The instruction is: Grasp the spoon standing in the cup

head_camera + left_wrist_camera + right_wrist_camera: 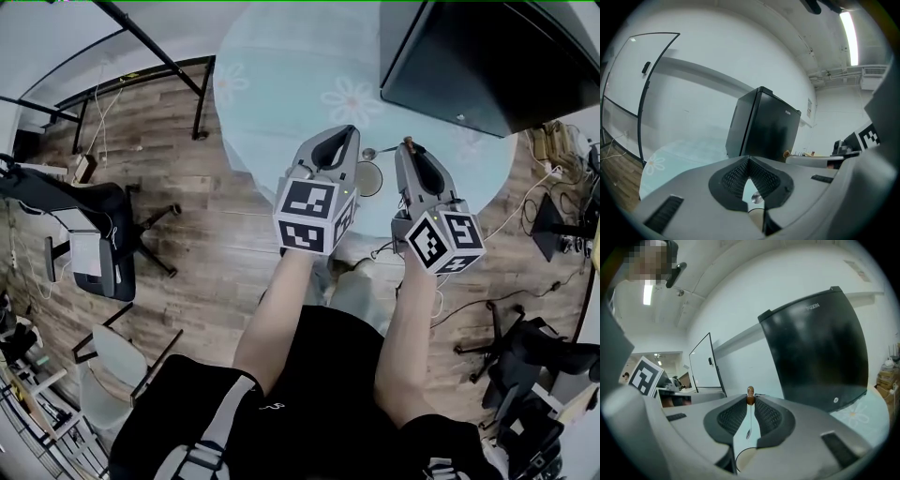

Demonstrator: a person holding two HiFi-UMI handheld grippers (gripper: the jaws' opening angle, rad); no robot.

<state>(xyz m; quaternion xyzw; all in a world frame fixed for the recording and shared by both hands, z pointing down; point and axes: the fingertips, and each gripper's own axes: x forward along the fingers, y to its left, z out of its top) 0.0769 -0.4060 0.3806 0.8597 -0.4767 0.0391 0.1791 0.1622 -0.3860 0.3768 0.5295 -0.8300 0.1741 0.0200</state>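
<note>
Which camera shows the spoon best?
The right gripper view: the spoon runs lengthwise between the fingers of the right gripper, brown tip pinched, bowl visible. The head view shows it tiny near the cup; the left gripper view glimpses only what looks like its bowl.

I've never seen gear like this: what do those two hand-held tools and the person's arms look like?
The left gripper and right gripper are smooth grey shells with black mesh-textured pads. Each carries a cube printed with black-and-white square markers. The forearms are bare; the person wears a black short-sleeved top.
</note>
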